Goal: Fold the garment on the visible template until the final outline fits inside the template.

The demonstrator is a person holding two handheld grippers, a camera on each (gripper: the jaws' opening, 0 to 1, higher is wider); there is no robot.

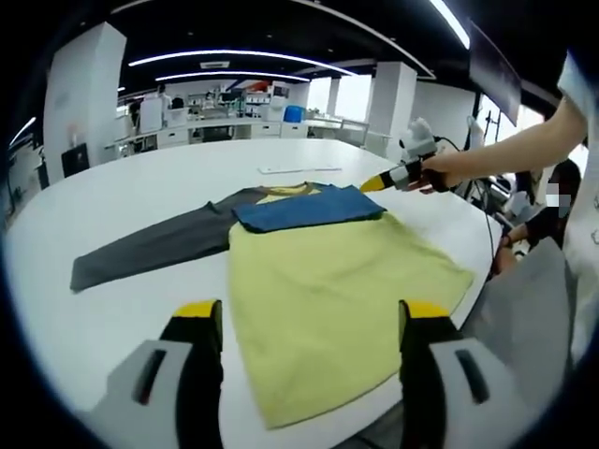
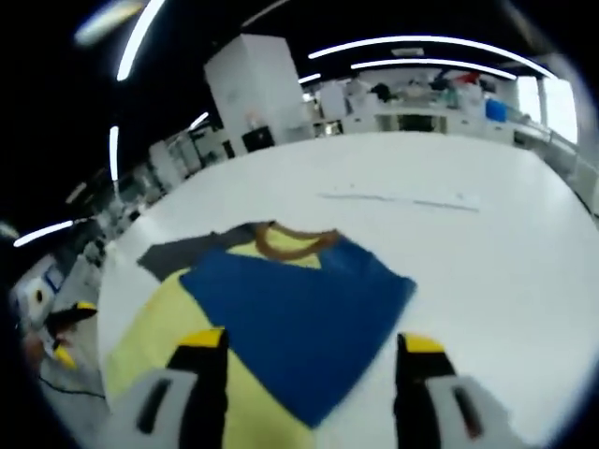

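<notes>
A yellow shirt lies flat on the round white table, its hem toward my left gripper. A blue sleeve is folded across the chest. The grey sleeve stretches out flat to the left. My left gripper is open, its jaws either side of the hem and a little above it. My right gripper is beside the shirt's right shoulder, held by a hand. In the right gripper view the right gripper stands open over the blue sleeve, near the mustard collar.
A thin white strip lies on the table beyond the collar, also seen as the strip. A person's arm reaches in from the right, and the table edge curves close to the shirt's right side. Desks and pillars stand far behind.
</notes>
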